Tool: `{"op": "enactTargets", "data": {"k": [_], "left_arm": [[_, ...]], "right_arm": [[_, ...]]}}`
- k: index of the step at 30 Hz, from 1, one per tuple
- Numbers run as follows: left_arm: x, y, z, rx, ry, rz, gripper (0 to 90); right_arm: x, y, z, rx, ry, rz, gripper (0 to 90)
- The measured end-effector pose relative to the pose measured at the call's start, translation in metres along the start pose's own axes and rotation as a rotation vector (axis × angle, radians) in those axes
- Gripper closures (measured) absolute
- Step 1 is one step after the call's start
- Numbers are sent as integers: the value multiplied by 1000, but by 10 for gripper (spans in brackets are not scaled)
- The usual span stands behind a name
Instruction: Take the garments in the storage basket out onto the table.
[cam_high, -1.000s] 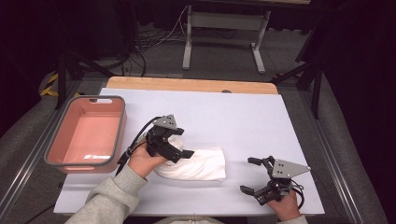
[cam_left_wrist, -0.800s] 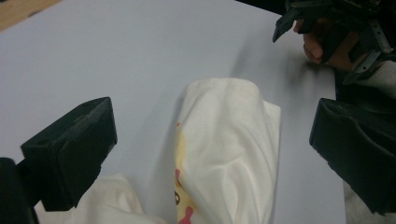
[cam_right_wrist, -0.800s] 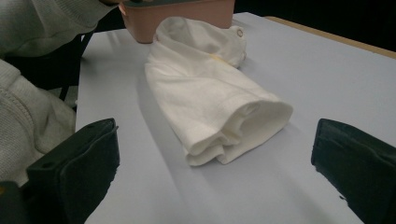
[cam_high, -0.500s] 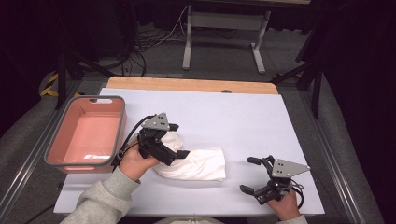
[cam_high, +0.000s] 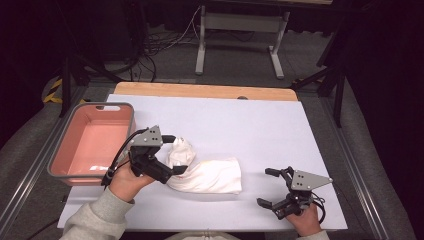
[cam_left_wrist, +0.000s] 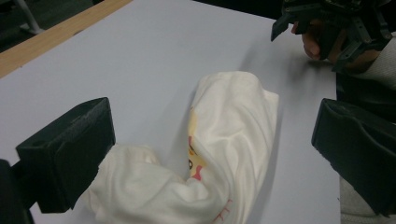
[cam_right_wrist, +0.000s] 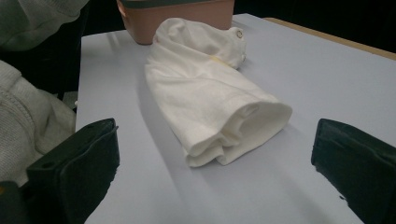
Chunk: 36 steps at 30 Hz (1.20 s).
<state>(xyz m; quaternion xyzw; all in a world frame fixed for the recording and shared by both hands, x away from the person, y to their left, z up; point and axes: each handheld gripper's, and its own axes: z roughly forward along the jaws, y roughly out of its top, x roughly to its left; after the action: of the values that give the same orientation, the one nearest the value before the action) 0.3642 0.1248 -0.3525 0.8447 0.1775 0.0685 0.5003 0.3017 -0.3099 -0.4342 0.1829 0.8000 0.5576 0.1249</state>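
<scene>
Two hand-held tools on a white tabletop (cam_high: 280, 125), listed from the near edge outward.

Right tool (cam_high: 272, 187): near right corner, held in a hand (cam_high: 305, 220), jaws spread wide apart with nothing between them, well apart from the cloth. From its own camera the jaws frame the cloth's folded end.

Left tool (cam_high: 172, 155): near left, held in a hand (cam_high: 125, 177) with a grey sleeve (cam_high: 92, 217); jaws apart, standing on either side of the bunched left end of the cloth. One jaw sits just beside the fabric; contact cannot be told.

White cloth (cam_high: 207, 170): folded garment lying between the two tools, left end humped up, right end flat. The left tool's view shows a red and yellow print (cam_left_wrist: 195, 161) in its folds.

Pink basin (cam_high: 92, 142), grey rim: left edge of the tabletop, just beyond the left hand.

Wooden strip (cam_high: 205, 91): along the far edge.

Floor beyond: cables (cam_high: 160, 45) and a metal stand (cam_high: 237, 37).
</scene>
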Motion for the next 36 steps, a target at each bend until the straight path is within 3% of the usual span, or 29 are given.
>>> {"op": "enactTargets", "data": {"k": [7,10,12,14,21,31,36], "left_arm": [[1,-22,-13,-50,8,-32,3],[2,-32,-18,-77,30,-43,4],[1,-43,-23,-129,63,-44,8],[1,-50,-24,-150,72,-53,10],[-2,-72,-25,-195,66,-70,11],[-8,-97,-25,-211,67,-74,9],[-9,-114,-28,-214,66,-111,9]], "right_arm": [[0,0,0,-1,2,0,15],[0,0,0,0,0,-1,15],[1,0,0,-1,1,-1,15],[1,0,0,-1,-1,0,14],[1,0,-1,-3,-2,-1,15],[1,0,0,-3,0,0,15],[1,1,-1,-7,-1,-1,15]]}}
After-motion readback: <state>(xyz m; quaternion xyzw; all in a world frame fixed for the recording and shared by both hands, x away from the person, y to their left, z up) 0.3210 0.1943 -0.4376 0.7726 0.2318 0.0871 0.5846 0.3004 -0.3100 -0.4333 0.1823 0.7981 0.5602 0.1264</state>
